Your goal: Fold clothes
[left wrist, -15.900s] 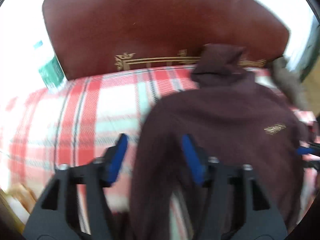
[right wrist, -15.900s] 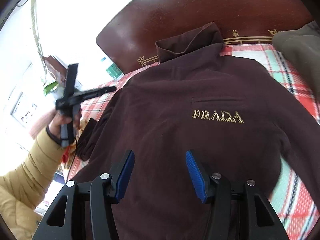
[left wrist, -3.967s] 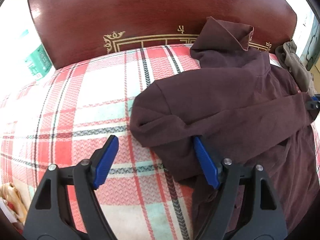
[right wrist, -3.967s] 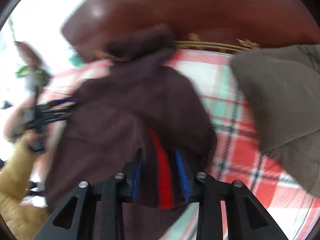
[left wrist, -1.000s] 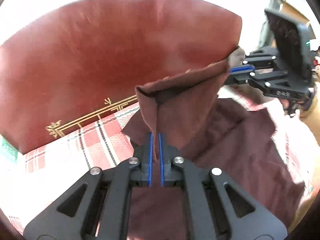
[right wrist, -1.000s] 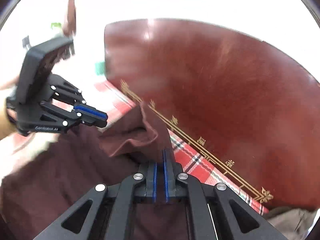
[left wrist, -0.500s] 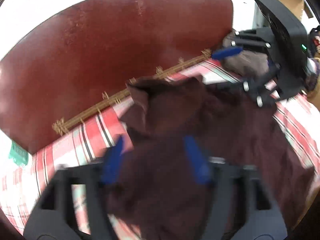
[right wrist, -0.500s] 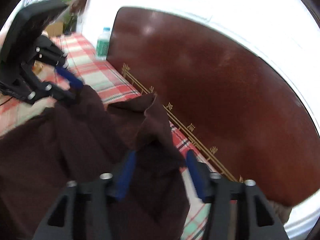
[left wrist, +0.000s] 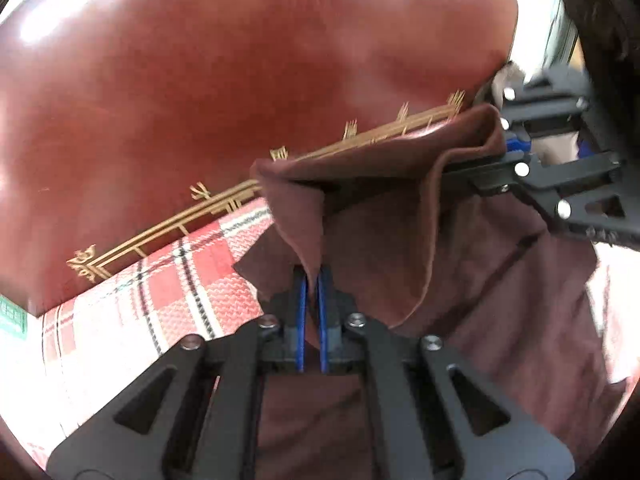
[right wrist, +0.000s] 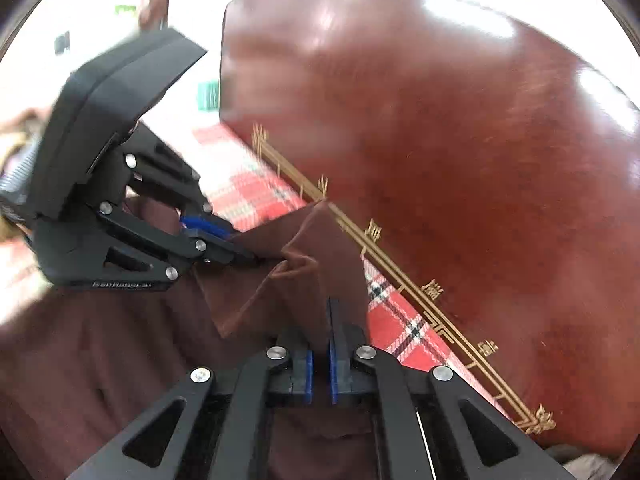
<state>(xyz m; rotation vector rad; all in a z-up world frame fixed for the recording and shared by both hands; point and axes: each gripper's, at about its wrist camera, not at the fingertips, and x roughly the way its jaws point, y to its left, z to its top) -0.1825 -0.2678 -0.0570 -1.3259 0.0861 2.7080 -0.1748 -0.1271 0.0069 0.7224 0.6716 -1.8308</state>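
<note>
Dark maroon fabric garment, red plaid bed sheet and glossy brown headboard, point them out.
Dark maroon fabric garment point(left wrist: 372, 184): left wrist view, lifted folded edge.
Red plaid bed sheet point(left wrist: 168, 296): left wrist view, bare patch.
Glossy brown headboard point(right wrist: 460, 140): right wrist view, middle panel.

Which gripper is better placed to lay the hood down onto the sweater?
Neither clearly: left gripper and right gripper are both shut on the maroon hood, one at each end.

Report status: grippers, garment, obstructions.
Left gripper and right gripper both shut on the dark maroon sweatshirt, collar edge lifted between them. Body on the red plaid bedcover. Nothing in the way.
</note>
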